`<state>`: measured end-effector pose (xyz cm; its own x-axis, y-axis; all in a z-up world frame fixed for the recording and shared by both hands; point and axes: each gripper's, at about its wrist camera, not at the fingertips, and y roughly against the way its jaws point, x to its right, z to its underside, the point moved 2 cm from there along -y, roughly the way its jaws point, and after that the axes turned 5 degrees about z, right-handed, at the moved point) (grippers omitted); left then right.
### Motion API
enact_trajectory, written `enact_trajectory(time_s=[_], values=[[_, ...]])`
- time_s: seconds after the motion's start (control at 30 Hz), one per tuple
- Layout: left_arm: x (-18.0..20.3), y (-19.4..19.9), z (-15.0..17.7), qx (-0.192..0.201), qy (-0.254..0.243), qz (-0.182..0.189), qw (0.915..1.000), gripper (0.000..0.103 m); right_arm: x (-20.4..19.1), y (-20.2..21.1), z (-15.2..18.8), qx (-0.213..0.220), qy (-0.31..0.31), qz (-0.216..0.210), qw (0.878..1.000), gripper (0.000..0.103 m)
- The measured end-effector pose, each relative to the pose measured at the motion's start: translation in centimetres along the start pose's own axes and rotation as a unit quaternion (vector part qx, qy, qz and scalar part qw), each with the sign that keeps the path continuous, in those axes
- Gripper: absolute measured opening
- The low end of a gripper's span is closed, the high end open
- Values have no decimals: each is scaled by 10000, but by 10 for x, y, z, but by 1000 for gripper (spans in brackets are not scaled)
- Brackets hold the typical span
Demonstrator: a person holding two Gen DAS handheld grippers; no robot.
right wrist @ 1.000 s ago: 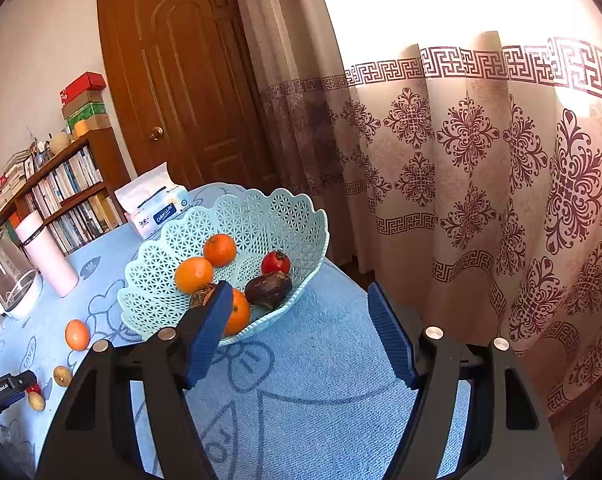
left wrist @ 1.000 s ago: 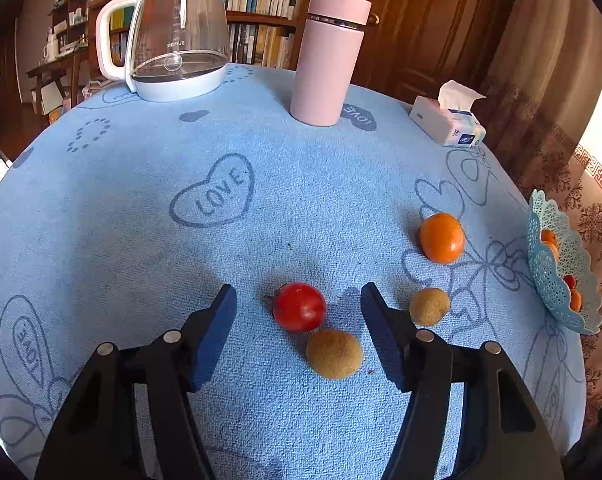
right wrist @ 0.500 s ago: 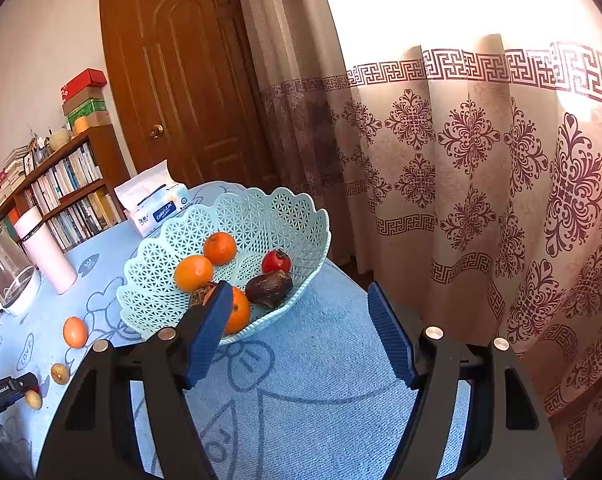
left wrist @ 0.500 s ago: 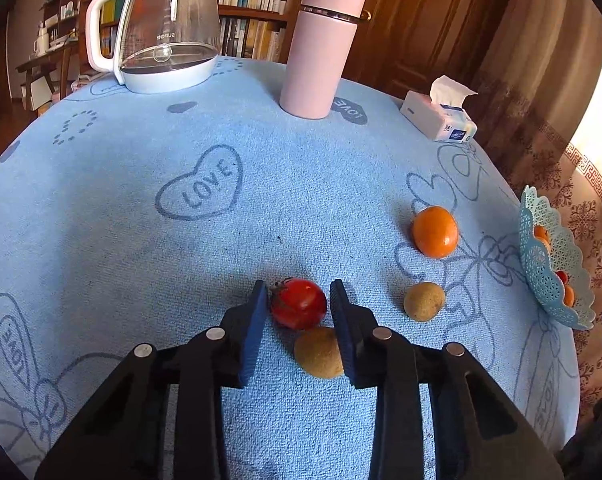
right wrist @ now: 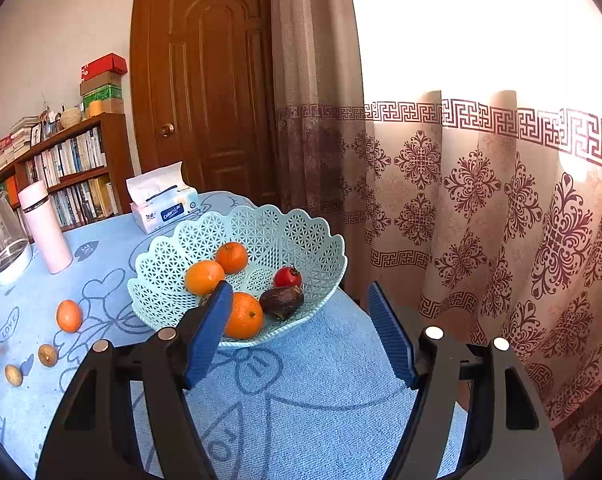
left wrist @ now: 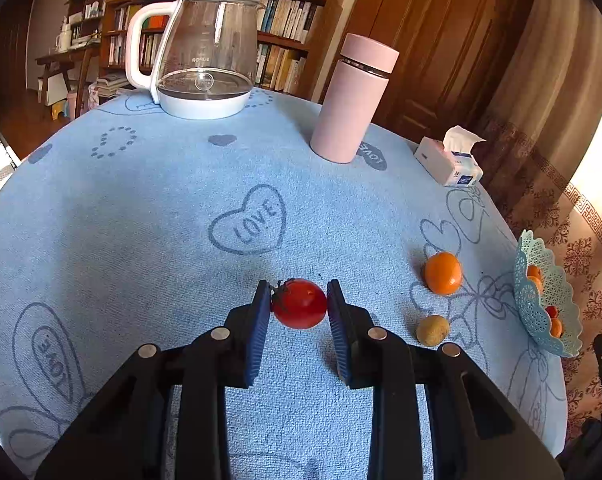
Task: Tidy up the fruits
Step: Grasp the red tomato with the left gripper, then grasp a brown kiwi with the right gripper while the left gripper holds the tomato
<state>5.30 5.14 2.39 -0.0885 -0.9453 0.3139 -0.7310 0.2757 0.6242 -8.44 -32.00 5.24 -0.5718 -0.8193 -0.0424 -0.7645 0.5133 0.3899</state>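
Left wrist view: the left gripper (left wrist: 299, 306) has its blue jaws pressed on both sides of a small red tomato (left wrist: 299, 303), so it holds the tomato. The tomato sits at the middle of the picture, low over the blue table (left wrist: 141, 208). An orange (left wrist: 442, 273) lies on the table at 3 o'clock from the tomato, and a small brown kiwi (left wrist: 432, 330) lies just below the orange. The green basket (left wrist: 541, 312) stands at the table's edge, further out at 3 o'clock. A glass kettle (left wrist: 205, 52) stands far back at 11 o'clock, a pink bottle (left wrist: 353, 100) at 12 o'clock, and a tissue pack (left wrist: 449, 160) at 1 o'clock.

In the right wrist view the right gripper (right wrist: 301, 332) has its jaws wide apart with nothing between them. It hangs over the table in front of the basket, which holds three oranges, a small red fruit (right wrist: 287, 277) and a dark brown fruit (right wrist: 281, 300). At 9 o'clock a second kiwi (right wrist: 13, 375) lies on the table.
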Motion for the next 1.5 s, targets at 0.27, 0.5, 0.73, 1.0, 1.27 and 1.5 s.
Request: enact_trajectory(time_s=[0.27, 0.5, 0.73, 1.0, 1.27, 1.5], values=[[-13, 8, 0, 117, 108, -82, 9998, 29, -54, 8, 4, -503, 333, -1037, 9928, 71], [-10, 11, 2, 166, 83, -33, 9998, 29, -128, 10, 18, -1197, 890, -2218, 9636, 71], [-10, 11, 3, 152, 127, 7, 9998, 29, -182, -2, 33, -1796, 1144, -2781, 9367, 66], [-6, 13, 4, 190, 63, -34, 9998, 29, -217, -13, 43, -2122, 1339, -3055, 9185, 53], [-6, 12, 4, 192, 62, -19, 9998, 29, -239, -20, 49, -2194, 1582, -3133, 9103, 43], [-4, 12, 5, 176, 35, 10, 9998, 29, -247, -30, 55, -2337, 1710, -3025, 9081, 29]])
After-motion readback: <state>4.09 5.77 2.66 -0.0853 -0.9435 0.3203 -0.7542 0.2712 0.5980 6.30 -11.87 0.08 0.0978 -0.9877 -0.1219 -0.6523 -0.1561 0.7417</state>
